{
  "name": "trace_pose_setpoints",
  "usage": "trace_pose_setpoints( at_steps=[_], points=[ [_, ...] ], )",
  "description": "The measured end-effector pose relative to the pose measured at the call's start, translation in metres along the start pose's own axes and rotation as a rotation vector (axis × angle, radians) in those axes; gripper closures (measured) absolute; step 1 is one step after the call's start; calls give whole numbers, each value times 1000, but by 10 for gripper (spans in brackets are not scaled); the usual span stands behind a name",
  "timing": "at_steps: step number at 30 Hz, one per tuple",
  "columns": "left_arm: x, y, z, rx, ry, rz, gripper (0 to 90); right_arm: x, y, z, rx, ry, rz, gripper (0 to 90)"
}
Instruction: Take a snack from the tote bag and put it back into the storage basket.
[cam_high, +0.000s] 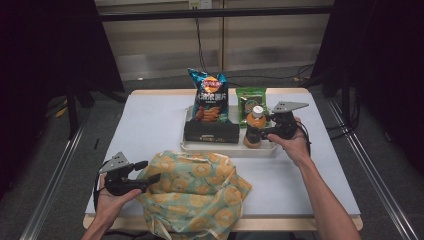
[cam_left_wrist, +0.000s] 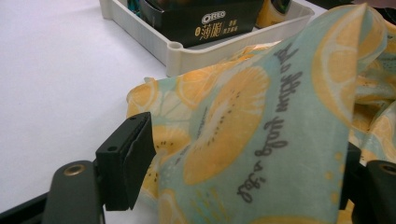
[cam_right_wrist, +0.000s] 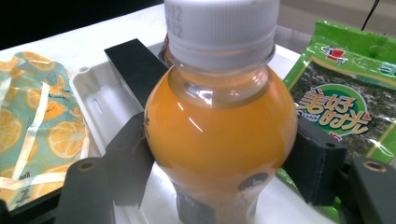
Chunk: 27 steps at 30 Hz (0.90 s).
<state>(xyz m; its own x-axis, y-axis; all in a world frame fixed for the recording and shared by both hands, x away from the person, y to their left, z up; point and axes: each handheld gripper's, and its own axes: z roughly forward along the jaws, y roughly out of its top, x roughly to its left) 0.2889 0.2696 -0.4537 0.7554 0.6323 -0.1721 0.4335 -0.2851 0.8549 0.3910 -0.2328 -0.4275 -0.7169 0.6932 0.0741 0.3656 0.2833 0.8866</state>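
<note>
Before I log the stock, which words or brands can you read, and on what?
"OREO" on the black box; Chinese characters beneath it, too small.
"much" and "a hug", partly, on the fruit-print bag.
Three large Chinese characters on the green packet; I cannot read them surely.
Chip bag: logo and characters blurred.
Bottle label: unreadable.

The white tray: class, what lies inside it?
Inside the white tray: a chips bag, a black Oreo box, a seaweed packet and an orange juice bottle. The tray floor beneath them is covered.
</note>
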Motion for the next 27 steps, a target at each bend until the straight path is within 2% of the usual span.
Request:
trace_pose_setpoints(
  at_steps=[6, 9, 14, 19, 21, 25, 27],
  points=[
    [0, 0, -1, -2, 2, 1, 252, 3, 0, 1, 14, 10, 19, 289],
    [0, 0, -1, -11, -3, -1, 251, 4, -1, 1, 7, 6, 28, 252],
    [1, -3, 0, -6, 0, -16, 251, 10, -5, -4, 0, -37, 68, 184],
    [2, -3, -2, -6, 2, -15, 251, 20, -6, -7, -41, -91, 87, 183],
    [2, -3, -3, -13, 0, -13, 251, 23, -6, -7, -56, -111, 109, 174],
    [1, -2, -3, -16, 4, -16, 251, 31, -5, -4, -63, -157, 122, 187],
    [2, -2, -3, -18, 3, -15, 251, 34, -6, -4, -75, -177, 147, 190]
  ],
)
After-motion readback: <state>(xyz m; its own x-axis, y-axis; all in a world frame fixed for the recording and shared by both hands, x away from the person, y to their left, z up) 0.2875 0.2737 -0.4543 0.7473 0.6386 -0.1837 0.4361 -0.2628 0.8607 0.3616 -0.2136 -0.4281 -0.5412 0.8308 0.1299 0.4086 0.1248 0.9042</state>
